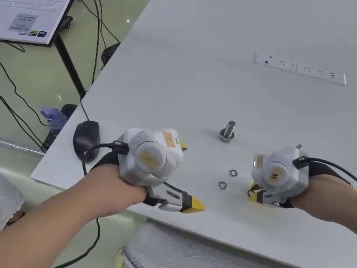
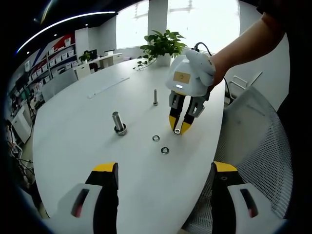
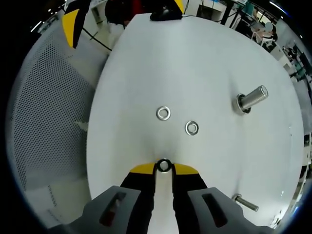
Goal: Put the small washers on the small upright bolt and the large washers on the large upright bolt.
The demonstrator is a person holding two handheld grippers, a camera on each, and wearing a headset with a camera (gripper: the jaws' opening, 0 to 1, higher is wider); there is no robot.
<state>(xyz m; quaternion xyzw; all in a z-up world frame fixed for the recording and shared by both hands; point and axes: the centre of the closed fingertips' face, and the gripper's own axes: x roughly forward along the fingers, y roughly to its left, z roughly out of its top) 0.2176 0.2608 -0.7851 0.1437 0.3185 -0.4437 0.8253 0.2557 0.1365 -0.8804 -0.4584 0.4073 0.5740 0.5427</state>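
Note:
Two loose washers lie on the white table, in front of the large upright bolt. The small upright bolt pokes up just behind my right gripper. In the right gripper view that gripper is shut on a third washer, held low over the table near its front edge, with the loose washers just ahead. My left gripper stands wide open with nothing between its jaws, left of the washers and facing the right gripper.
A white power strip lies at the table's far right. A black mouse sits near the left edge, with a laptop on a stand beyond. A mesh chair stands below the front edge.

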